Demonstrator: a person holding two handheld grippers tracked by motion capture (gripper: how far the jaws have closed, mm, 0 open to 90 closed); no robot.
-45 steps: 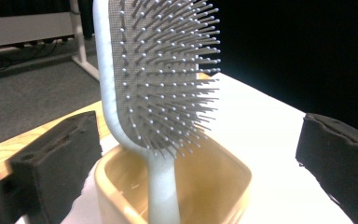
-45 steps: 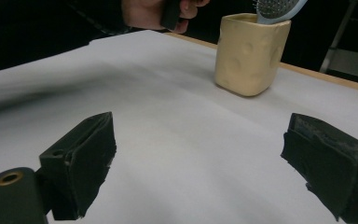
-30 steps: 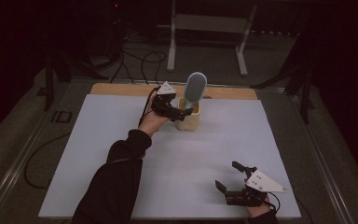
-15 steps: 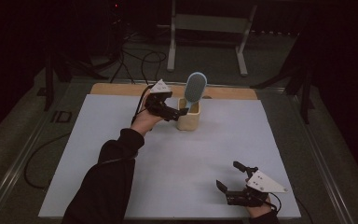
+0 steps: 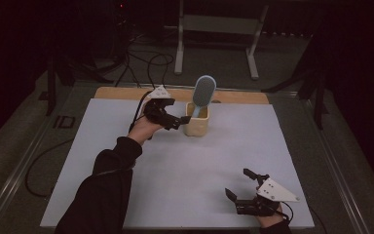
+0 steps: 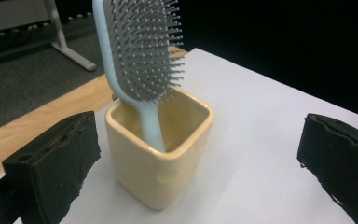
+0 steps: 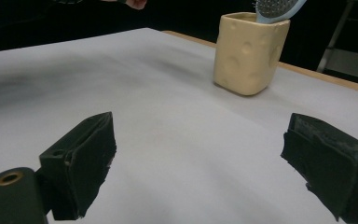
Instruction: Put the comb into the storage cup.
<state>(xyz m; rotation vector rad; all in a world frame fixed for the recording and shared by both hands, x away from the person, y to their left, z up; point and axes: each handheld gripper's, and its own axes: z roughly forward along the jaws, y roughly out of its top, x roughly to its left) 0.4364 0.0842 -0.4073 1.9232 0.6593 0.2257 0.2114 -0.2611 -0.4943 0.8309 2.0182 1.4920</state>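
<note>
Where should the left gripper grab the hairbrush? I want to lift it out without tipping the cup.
Probably at the neck just above the cup rim, coming from the side with the left gripper open. The hairbrush stands handle-down and leaning; the neck is narrow and bare, the head wide and bristled.

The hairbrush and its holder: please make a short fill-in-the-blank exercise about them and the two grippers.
1. The hairbrush stands with its ____ down inside the yellow holder.
2. The holder's opening is ____ in shape.
3. The left gripper is beside the holder, with its jaws ____.
4. The right gripper rests near the ____ edge of the white table.

Missing words: handle; square; open; near (front)
</note>
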